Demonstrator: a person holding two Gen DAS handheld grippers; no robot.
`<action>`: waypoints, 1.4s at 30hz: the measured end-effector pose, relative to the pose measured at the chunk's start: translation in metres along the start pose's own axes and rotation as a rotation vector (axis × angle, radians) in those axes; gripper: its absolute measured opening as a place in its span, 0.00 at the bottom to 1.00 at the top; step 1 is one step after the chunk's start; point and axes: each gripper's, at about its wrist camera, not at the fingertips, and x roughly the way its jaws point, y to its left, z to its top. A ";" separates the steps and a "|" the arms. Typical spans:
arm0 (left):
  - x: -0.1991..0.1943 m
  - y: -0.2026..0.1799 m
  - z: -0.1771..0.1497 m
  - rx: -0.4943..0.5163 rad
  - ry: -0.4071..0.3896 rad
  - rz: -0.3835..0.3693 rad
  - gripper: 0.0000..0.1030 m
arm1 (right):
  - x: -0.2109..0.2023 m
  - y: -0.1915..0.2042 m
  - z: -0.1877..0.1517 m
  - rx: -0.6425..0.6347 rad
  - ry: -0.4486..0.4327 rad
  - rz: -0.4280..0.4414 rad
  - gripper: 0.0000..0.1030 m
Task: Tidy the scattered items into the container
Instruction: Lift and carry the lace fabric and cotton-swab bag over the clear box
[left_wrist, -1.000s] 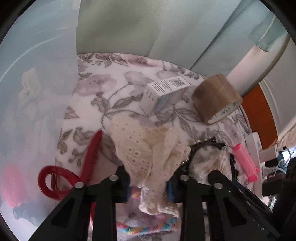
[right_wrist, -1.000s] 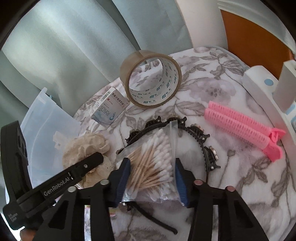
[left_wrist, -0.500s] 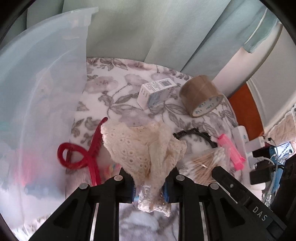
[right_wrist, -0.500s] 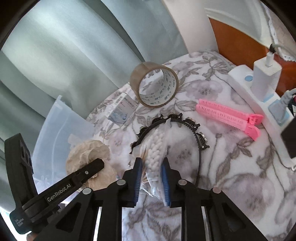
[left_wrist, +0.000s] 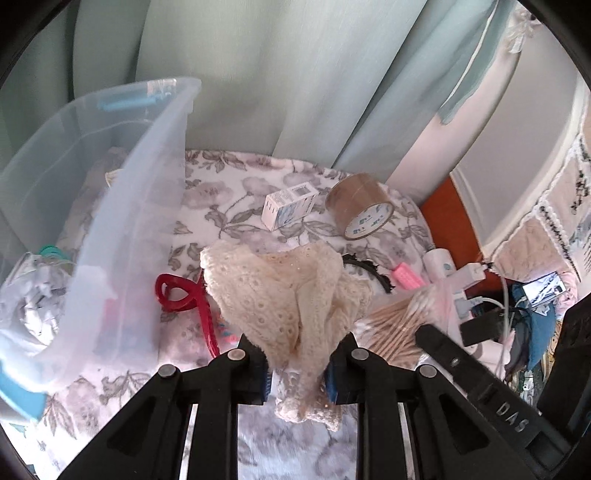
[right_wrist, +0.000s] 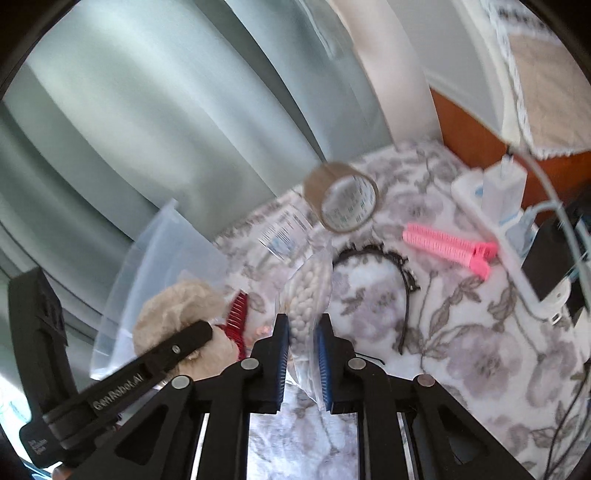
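Both units same build: matte black plastic two-finger left gripper and right gripper, silver round pivot screws, blue ribbed pads. Side bars lettered "DAS" and "GenRobot.AI".

Lace cloth: cream, openwork, matt. Bin: translucent smooth plastic. Swab bag: clear glossy film. Tape: glossy brown. Clip: glossy red plastic. Bedcover: soft floral fabric.
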 end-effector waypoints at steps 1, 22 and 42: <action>-0.006 -0.001 0.000 0.003 -0.011 0.000 0.22 | -0.006 0.003 0.001 -0.005 -0.012 0.005 0.16; -0.120 -0.020 0.012 0.064 -0.238 -0.044 0.22 | -0.105 0.080 0.018 -0.109 -0.207 0.162 0.16; -0.166 0.035 0.016 -0.048 -0.359 -0.069 0.22 | -0.128 0.157 0.013 -0.246 -0.265 0.250 0.16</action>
